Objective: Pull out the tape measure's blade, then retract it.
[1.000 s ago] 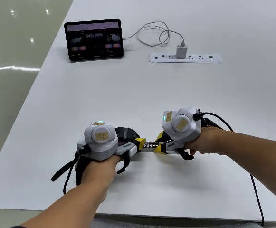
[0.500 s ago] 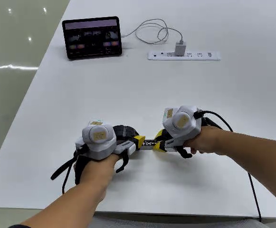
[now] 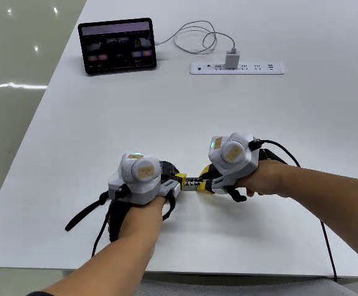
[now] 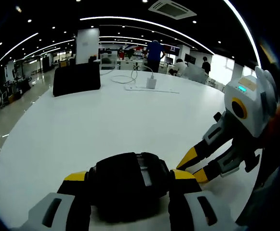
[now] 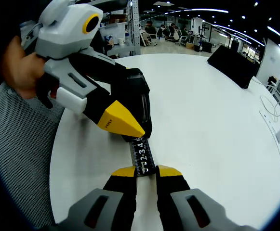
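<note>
- The tape measure, a black case, sits on the white table near its front edge, at about 6 o'clock in the head view.
- The left gripper has its jaws closed around the case, one yellow-tipped jaw on each side, pinning it in place.
- The right gripper has its jaws nearly shut, pinching the end of the blade. Printed numbers show between its tips and the case.
- Only a short run of blade is out, so the two grippers' tips sit just beside each other.
- The blade's long axis runs along the 9-to-3 line in the head view. The case lies at 9 o'clock from the right gripper, and free table lies at 3 o'clock.
- Judgement: either the pull is barely begun or the retraction is almost done; which one cannot be told.
- If pulling, the right gripper should travel straight toward 3 o'clock along that axis while the left holds the case steady. Drifting off-line risks kinking the blade or slipping the pinch.
</note>
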### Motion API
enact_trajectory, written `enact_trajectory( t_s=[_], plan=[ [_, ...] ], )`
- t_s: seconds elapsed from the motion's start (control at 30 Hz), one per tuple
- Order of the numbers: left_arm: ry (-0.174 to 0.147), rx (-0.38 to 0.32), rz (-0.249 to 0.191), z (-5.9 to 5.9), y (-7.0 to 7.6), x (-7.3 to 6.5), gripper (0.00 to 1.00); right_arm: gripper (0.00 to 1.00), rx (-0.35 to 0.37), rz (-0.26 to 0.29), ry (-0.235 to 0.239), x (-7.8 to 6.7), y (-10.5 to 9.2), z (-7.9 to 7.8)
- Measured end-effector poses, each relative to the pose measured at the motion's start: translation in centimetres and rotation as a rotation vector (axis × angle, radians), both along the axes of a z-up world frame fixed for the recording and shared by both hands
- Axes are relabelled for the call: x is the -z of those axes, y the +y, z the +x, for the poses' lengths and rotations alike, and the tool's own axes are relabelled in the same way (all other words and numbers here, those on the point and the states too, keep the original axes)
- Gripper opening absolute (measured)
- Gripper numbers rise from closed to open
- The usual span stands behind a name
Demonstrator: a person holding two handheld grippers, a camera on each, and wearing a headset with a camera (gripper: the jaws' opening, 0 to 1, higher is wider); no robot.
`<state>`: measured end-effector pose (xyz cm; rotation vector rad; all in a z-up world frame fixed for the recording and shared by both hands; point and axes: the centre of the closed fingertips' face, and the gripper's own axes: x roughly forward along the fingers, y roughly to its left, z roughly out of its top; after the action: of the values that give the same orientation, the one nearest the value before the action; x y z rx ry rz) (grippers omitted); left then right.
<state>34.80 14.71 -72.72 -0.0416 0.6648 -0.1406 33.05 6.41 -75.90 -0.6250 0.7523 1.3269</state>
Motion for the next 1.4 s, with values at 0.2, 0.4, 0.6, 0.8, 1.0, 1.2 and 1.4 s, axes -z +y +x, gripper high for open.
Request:
enact_trajectory(
  t_s=[0.2, 0.4, 0.6, 0.8, 1.0, 1.2, 1.4],
  plan=[
    [0.000, 0.008, -0.037, -0.1, 0.4, -0.1, 0.60, 0.11, 0.004, 0.011, -0.007, 0.0, 0.0, 0.0],
    [0.009, 0.025, -0.051, -0.1, 0.3, -0.1, 0.59, 0.11, -0.007, 0.029, 0.000, 0.0, 1.3, -0.4],
    [0.009, 0.023, -0.055, -0.1, 0.3, -0.1, 0.59, 0.11, -0.017, 0.030, -0.006, -0.1, 1.8, -0.3],
    [0.007, 0.009, -0.062, -0.1, 0.3, -0.1, 0.59, 0.11, -0.023, 0.039, -0.011, -0.1, 2.2, -0.1],
    [0.008, 0.008, -0.066, -0.1, 0.3, -0.1, 0.59, 0.11, -0.037, 0.049, -0.015, -0.1, 2.8, -0.1],
    [0.005, 0.010, -0.069, -0.2, 0.2, -0.1, 0.59, 0.11, -0.043, 0.049, -0.013, 0.0, 3.0, -0.2],
    [0.005, 0.011, -0.072, -0.1, 0.2, -0.1, 0.59, 0.11, -0.048, 0.047, -0.012, 0.0, 3.3, -0.2]
  ],
)
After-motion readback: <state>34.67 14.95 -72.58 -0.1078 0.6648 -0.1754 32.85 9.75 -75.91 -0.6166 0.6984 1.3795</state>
